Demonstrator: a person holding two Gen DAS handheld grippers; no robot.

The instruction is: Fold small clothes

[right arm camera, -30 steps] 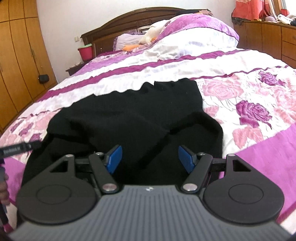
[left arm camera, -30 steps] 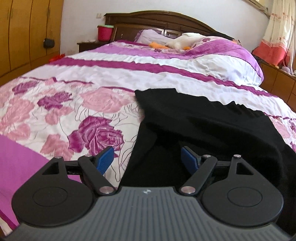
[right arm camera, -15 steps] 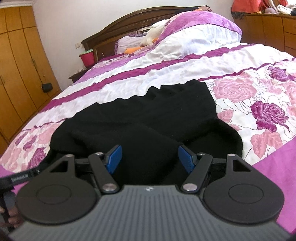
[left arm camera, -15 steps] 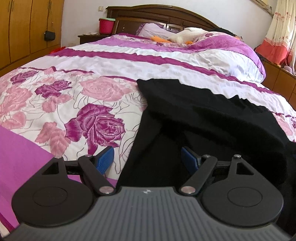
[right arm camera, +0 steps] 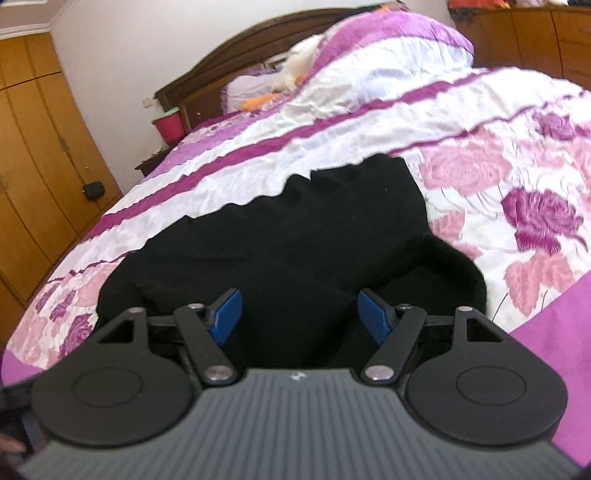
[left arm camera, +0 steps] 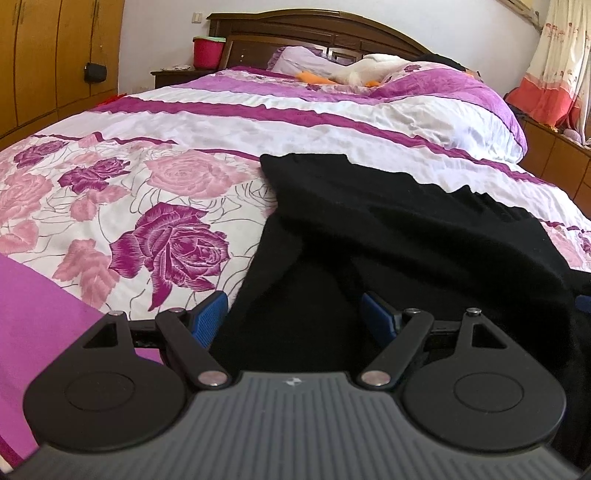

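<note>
Left tool (left arm camera: 293, 314): blue pads spread wide, nothing between them; it hovers low over the near left edge of the black garment (left arm camera: 388, 236), one pad above the bedspread (left arm camera: 155, 192), the other above the cloth.
Right tool (right arm camera: 297, 312): pads also wide apart, empty, both above black cloth.
Black garment: one, rumpled and partly doubled over, lying on the near half of the bed.
Left view only: a blue tip at the far right edge, over the cloth; curtain (left arm camera: 554, 62).
Right view only: the garment's rounded right end (right arm camera: 458, 277); this picture is blurred.
Far end, counted: one headboard (left arm camera: 314, 29), one red bucket (left arm camera: 208, 51), one white soft toy (left arm camera: 369, 70) on the pillows, wooden wardrobe doors (left arm camera: 55, 55).
</note>
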